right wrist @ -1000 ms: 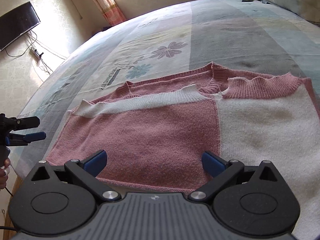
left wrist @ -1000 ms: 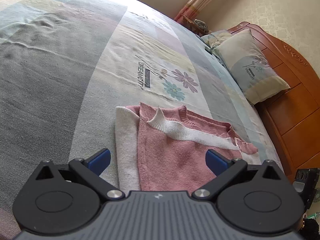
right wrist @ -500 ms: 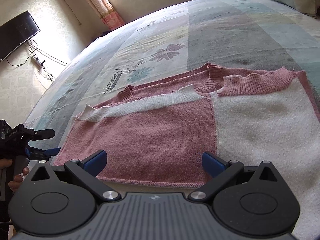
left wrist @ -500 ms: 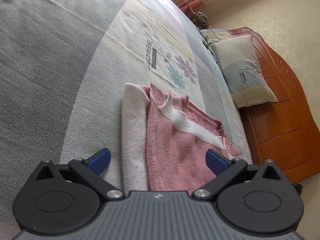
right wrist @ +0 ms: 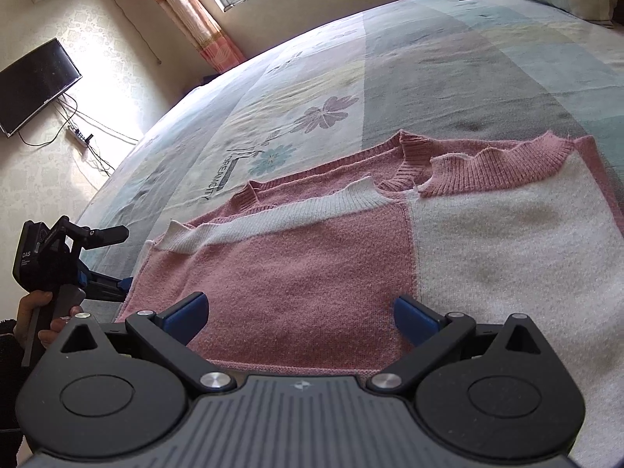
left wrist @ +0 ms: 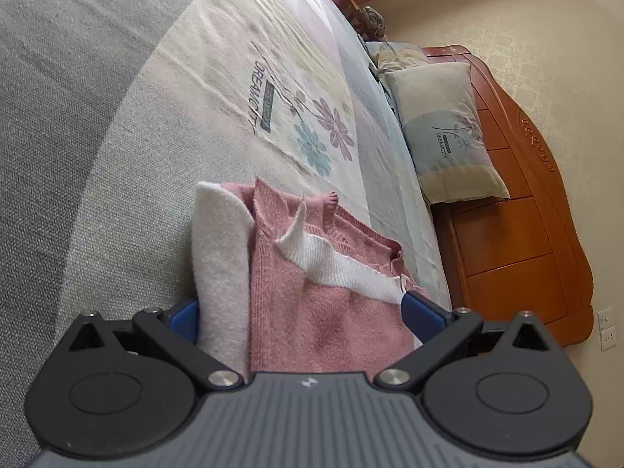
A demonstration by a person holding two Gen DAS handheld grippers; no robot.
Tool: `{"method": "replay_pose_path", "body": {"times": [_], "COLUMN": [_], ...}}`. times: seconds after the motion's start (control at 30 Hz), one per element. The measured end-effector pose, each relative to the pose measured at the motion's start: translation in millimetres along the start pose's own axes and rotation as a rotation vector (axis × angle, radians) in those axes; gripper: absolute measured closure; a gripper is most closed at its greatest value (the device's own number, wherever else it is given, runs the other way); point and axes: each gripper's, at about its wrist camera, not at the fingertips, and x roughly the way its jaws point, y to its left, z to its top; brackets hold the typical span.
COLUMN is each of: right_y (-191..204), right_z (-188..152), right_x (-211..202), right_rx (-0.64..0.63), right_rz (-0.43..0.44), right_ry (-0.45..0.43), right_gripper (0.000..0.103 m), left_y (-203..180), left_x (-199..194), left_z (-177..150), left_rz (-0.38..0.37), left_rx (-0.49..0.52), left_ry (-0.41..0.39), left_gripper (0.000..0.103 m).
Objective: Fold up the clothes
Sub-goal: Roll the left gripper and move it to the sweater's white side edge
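A pink and white knitted sweater (right wrist: pixel 351 257) lies partly folded on the bed, its ribbed collar toward the far side. In the left wrist view the sweater (left wrist: pixel 312 296) fills the space between the fingers of my left gripper (left wrist: pixel 300 316), which is open at the sweater's side edge. In the right wrist view my right gripper (right wrist: pixel 300 316) is open over the sweater's near hem, over the pink panel. The left gripper also shows in the right wrist view (right wrist: pixel 113 265), held by a hand at the sweater's left edge.
The bedsheet (left wrist: pixel 175 117) has grey, cream and blue patches with a flower print. Pillows (left wrist: pixel 444 132) lean on the wooden headboard (left wrist: pixel 518 210). A wall television (right wrist: pixel 31 85), a power strip and curtains (right wrist: pixel 195 11) stand beyond the bed.
My left gripper has moved forward and lower, so the sweater's side edge now lies between its open fingers. My right gripper has edged closer to the hem. The sweater has not moved.
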Motion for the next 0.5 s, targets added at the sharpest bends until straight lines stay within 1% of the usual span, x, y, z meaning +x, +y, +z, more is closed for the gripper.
{"method": "replay_pose_path", "body": {"times": [0.13, 0.23, 0.3, 0.4, 0.5], "right_y": [-7.6, -14.5, -16.3, -14.8, -11.5], "right_z": [-1.3, -0.8, -0.1, 0.7, 1.6], "right_x": [-5.2, -8.2, -8.7, -9.0, -8.2], "right_rx": [0.022, 0.048, 0.060, 0.060, 0.050], "right_rz": [-0.001, 0.006, 0.013, 0.010, 0.001], "right_ry": [-0.009, -0.020, -0.022, -0.022, -0.021], "right_gripper": [0.000, 0.000, 0.000, 0.000, 0.000], "left_y": [0.0, -5.6, -5.4, -2.5, -2.8], "left_x": [-10.3, -10.6, -6.2, 0.9, 9.3], "left_z": [-19.3, -27.6, -24.1, -11.4, 0.5], "left_rz": [-0.028, -0.025, -0.028, -0.065, -0.078], "left_rx": [-0.035, -0.002, 0.019, 0.019, 0.040], "left_ry": [0.054, 0.093, 0.108, 0.107, 0.122], "left_gripper": [0.002, 0.002, 0.002, 0.002, 0.002]}}
